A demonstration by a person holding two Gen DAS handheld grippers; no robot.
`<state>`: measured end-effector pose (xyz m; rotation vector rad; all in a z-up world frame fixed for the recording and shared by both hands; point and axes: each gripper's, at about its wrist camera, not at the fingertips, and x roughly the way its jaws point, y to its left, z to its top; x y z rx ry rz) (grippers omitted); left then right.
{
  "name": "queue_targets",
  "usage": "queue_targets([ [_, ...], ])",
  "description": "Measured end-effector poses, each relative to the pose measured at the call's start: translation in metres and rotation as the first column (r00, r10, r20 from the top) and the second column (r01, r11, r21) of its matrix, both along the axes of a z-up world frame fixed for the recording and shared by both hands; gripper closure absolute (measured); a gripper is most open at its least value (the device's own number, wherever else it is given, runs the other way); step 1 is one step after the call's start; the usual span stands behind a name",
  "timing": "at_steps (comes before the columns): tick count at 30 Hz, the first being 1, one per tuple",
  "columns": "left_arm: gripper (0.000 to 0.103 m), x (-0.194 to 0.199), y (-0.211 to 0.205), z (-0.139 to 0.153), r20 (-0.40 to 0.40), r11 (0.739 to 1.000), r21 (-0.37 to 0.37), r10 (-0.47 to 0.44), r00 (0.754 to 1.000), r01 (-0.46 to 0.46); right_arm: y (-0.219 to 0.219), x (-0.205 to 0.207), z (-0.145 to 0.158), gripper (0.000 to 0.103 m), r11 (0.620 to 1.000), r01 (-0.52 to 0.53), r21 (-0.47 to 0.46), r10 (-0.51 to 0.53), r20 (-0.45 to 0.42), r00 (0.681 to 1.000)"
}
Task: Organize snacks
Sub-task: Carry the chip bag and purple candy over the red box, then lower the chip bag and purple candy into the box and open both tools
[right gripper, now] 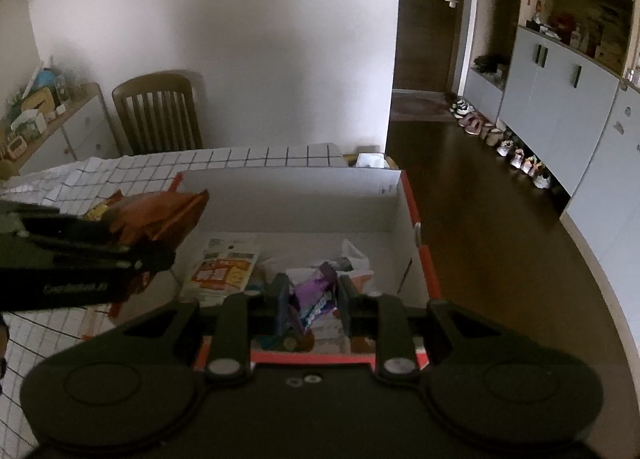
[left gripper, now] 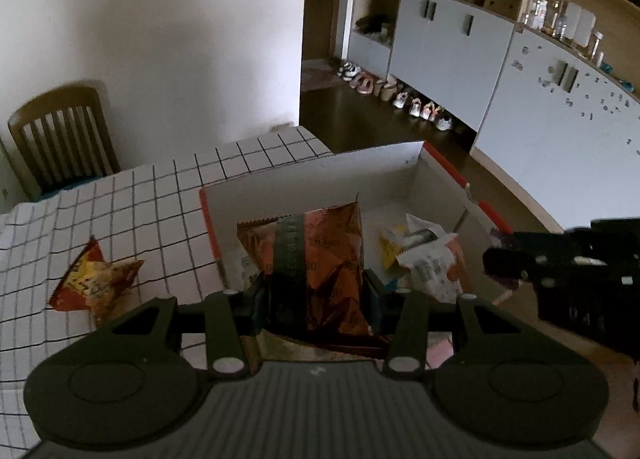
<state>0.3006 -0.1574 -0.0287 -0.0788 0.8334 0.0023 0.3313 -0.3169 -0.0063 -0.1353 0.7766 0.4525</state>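
Observation:
My left gripper (left gripper: 322, 279) is shut on a crinkled orange snack bag (left gripper: 332, 255), held upright over the near left part of a white cardboard box (left gripper: 320, 167) with a red-orange rim. My right gripper (right gripper: 313, 295) is shut on a small purple snack packet (right gripper: 316, 291) above the same box (right gripper: 288, 187). Inside lie a white packet (left gripper: 428, 259) and a flat orange-and-white packet (right gripper: 224, 267). A yellow-and-red snack bag (left gripper: 92, 283) lies on the checked tablecloth (left gripper: 120, 211), left of the box. Each view shows the other gripper at its edge: the right one (left gripper: 504, 259), and the left one (right gripper: 160, 255) with its orange bag (right gripper: 160, 215).
A wooden chair (right gripper: 160, 115) stands behind the table against the white wall. To the right the table ends and dark floor (right gripper: 480, 219) begins, with a row of shoes (right gripper: 512, 151) along grey cabinets (left gripper: 452, 59). A low sideboard with clutter (right gripper: 48, 115) stands at far left.

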Motion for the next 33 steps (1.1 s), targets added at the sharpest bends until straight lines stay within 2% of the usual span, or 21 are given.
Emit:
queue_targets([
  [14,0.057,0.067,-0.007,-0.031,-0.075,1.0,-0.019,0.008,0.997,-0.009,0.012,0.033,-0.022,0.079,0.999,-0.04,-0.02,0.039,-0.05,0.998],
  [25,0.057,0.092,-0.017,-0.061,-0.141,1.0,-0.006,-0.008,0.99,0.007,0.015,0.051,-0.038,0.079,0.999,-0.041,-0.028,0.038,-0.098,0.994],
  [33,0.056,0.098,-0.021,-0.081,-0.216,0.999,-0.011,-0.049,0.975,0.047,0.018,0.053,-0.047,0.077,0.998,-0.046,-0.041,0.04,-0.126,0.991],
])
